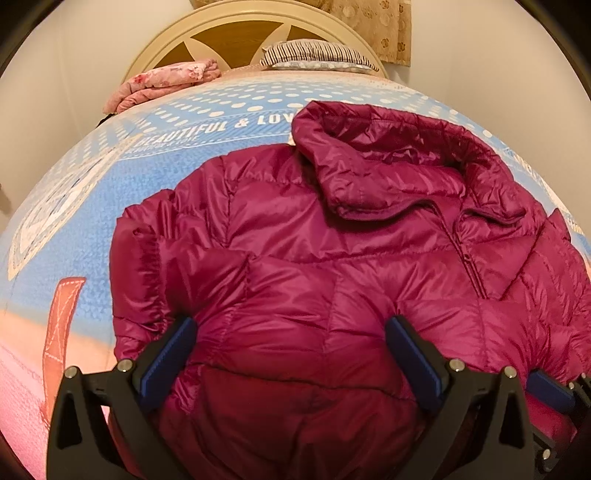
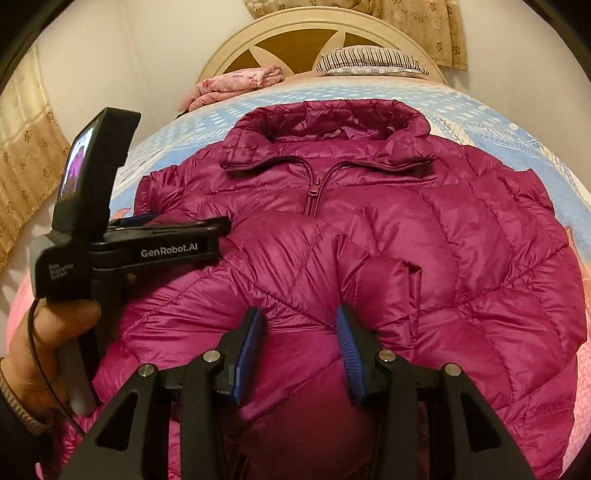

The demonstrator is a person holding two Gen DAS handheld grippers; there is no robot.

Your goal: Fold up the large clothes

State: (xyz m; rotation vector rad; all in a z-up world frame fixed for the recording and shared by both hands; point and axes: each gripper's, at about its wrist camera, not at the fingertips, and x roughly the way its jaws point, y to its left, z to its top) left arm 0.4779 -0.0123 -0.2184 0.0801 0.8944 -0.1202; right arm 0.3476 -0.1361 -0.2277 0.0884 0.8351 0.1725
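Note:
A magenta puffer jacket (image 1: 332, 240) lies front up and zipped on the bed, its hood (image 1: 388, 162) towards the headboard. My left gripper (image 1: 291, 325) stands wide open over the lower left part, with puffy fabric bulging between its bare blue pads. In the right wrist view a hand (image 2: 48, 339) holds this left gripper (image 2: 223, 225) side-on over the jacket (image 2: 369, 221). My right gripper (image 2: 298, 314) is open just above the jacket's lower middle. One sleeve (image 2: 391, 288) lies folded across the front, its cuff close beyond the right fingers. A right finger (image 1: 550, 393) shows at the left view's lower right.
The bed carries a blue dotted sheet (image 1: 110, 184) with lettering. At its head lie a folded pink blanket (image 1: 166, 81) and a striped pillow (image 1: 314, 55) against a cream headboard (image 1: 240, 22). Floral curtains (image 2: 26, 166) hang at the left and behind.

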